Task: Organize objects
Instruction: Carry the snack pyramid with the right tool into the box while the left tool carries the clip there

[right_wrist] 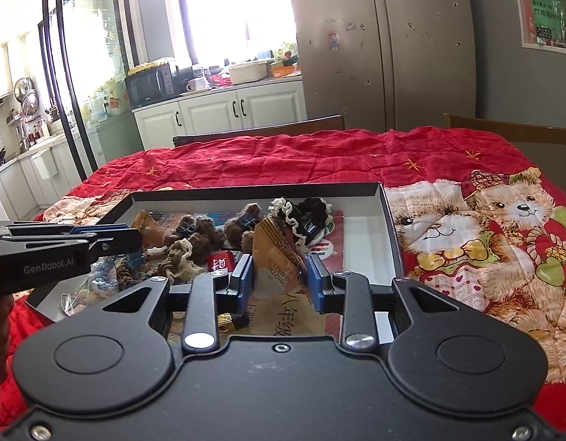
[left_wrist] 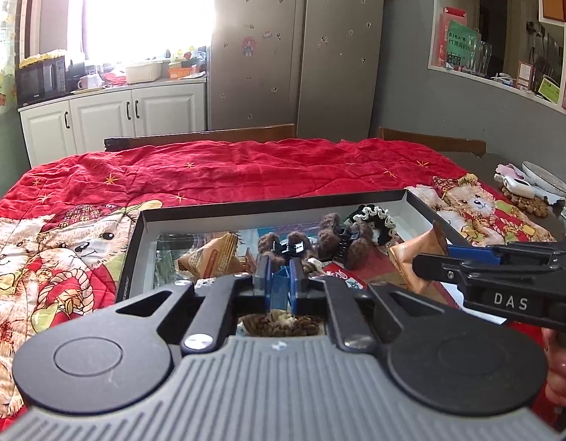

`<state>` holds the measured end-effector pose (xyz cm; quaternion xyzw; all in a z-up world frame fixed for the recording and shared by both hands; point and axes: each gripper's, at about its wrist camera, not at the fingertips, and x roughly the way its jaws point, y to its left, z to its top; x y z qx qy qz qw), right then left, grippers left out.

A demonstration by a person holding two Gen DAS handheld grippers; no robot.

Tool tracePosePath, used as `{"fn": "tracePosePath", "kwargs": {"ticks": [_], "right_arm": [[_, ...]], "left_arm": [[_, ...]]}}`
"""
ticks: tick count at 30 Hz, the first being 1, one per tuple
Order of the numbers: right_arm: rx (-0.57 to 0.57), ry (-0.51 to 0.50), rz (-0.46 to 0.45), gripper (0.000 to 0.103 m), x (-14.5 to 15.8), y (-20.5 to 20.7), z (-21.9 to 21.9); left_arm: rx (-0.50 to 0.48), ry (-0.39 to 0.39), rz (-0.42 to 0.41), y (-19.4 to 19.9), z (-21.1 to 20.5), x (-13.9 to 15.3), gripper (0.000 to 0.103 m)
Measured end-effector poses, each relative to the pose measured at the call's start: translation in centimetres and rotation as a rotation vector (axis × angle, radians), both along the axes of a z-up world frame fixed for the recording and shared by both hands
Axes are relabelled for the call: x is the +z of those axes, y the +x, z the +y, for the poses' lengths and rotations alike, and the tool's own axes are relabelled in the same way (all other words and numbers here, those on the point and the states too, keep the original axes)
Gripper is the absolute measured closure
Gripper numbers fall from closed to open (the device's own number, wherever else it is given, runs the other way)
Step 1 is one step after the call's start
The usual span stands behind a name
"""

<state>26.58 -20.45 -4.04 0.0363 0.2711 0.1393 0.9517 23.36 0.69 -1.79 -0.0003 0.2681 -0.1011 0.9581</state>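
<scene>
The right wrist view shows what the left cannot: the right gripper [right_wrist: 279, 275] clamped on a crinkled tan snack packet [right_wrist: 273, 257] with upside-down print, held upright low in the centre of the frame, over the shallow black-rimmed box [right_wrist: 253, 188]. From the left wrist view that same packet [left_wrist: 417, 257] appears at middle right, pinched sideways, and only this view catches the white dish [left_wrist: 547, 180] on the bare desk edge at far right. The left gripper [left_wrist: 281, 275] sits bottom centre with its blue pads drawn together on nothing I can see. The box lies on the red bear-print quilt [left_wrist: 209, 169] and holds a jumble: two fuzzy brown claw clips [left_wrist: 338, 237], one black frilled scrunchie [left_wrist: 374, 220] and a second tan packet [left_wrist: 213, 253] at its left.
</scene>
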Motion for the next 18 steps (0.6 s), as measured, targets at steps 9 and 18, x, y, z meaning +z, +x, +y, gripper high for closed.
{"fn": "tracePosePath", "kwargs": {"ticks": [9,18], "right_arm": [[-0.008,0.0,0.004,0.073,-0.39,0.43,-0.08],[-0.019,-0.005,0.009,0.073,-0.99,0.8,-0.08]], "left_arm": [[0.002,0.004,0.005,0.4,-0.14,-0.35,0.091],[0.007,0.011,0.016,0.82,-0.21,-0.87,0.091]]}}
